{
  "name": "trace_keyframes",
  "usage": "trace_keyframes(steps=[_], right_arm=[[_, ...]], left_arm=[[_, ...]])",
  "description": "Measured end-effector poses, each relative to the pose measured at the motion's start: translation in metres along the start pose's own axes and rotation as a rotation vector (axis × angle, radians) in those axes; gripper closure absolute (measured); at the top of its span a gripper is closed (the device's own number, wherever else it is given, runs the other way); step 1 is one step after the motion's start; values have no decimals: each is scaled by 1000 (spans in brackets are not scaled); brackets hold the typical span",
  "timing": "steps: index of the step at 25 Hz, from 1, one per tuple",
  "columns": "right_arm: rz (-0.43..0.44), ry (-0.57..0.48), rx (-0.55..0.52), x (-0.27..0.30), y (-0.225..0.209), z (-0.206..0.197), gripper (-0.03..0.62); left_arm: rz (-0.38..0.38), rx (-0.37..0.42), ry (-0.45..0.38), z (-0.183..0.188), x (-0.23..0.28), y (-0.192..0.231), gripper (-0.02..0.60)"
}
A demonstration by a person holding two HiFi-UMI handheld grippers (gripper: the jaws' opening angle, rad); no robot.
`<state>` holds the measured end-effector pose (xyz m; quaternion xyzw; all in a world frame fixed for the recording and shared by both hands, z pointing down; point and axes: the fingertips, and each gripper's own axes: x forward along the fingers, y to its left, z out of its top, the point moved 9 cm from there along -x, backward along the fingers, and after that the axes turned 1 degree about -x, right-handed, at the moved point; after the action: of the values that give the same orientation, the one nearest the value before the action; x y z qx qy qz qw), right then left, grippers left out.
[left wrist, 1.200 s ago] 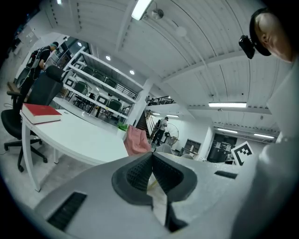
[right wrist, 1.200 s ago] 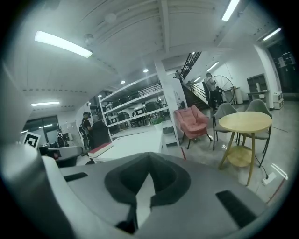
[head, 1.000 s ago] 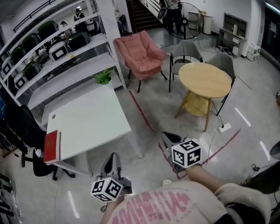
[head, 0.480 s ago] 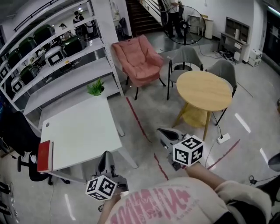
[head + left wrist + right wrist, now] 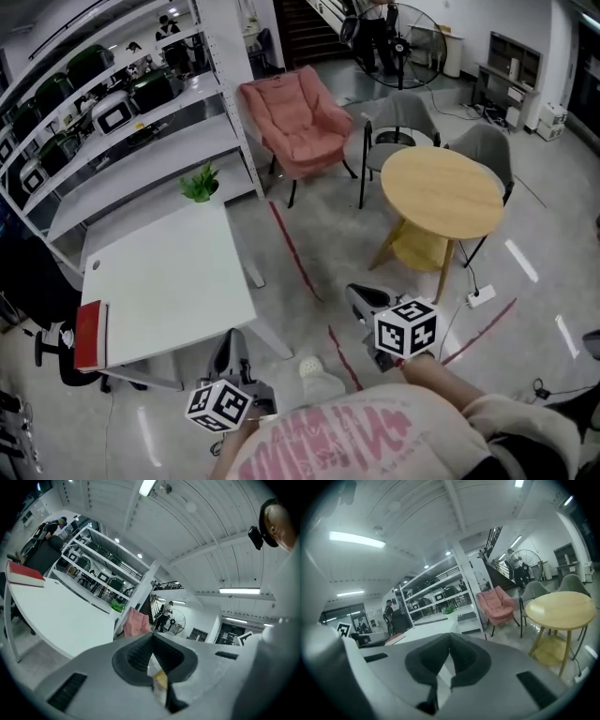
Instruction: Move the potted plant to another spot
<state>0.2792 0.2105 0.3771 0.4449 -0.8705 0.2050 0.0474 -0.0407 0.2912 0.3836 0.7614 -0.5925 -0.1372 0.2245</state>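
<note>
The potted plant (image 5: 200,183), a small green one in a white pot, stands on the far corner of the white table (image 5: 159,281) next to the shelving. It also shows far off in the left gripper view, plant (image 5: 117,604), and in the right gripper view, plant (image 5: 449,610). My left gripper (image 5: 230,349) is held near the table's near right corner, shut and empty. My right gripper (image 5: 361,298) hangs over the floor to the table's right, also shut with nothing in it. Both are well short of the plant.
A red book (image 5: 89,336) lies on the table's near left edge. White shelving (image 5: 112,122) runs behind the table. A pink armchair (image 5: 298,117), a round wooden table (image 5: 442,192) with grey chairs and red floor tape (image 5: 295,258) lie to the right. A shoe (image 5: 314,370) shows below.
The person has walked forward: table and plant have slid left and lower in the head view, and a shoe has appeared. Both grippers stay shut and travel along.
</note>
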Motion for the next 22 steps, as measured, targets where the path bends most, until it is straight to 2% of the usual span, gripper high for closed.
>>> trace_keyframes(steps=[8, 13, 16, 22], right_arm=[[-54, -7, -5, 28, -38, 21, 588], [-66, 23, -8, 67, -68, 34, 588], [-51, 8, 17, 99, -84, 50, 588], [-16, 5, 38, 162, -110, 91, 588]], left_arm=[[-38, 22, 34, 3, 63, 8, 578], [-62, 23, 43, 8, 127, 17, 578], [-85, 32, 45, 17, 169, 22, 578], [-73, 24, 19, 49, 234, 39, 578]])
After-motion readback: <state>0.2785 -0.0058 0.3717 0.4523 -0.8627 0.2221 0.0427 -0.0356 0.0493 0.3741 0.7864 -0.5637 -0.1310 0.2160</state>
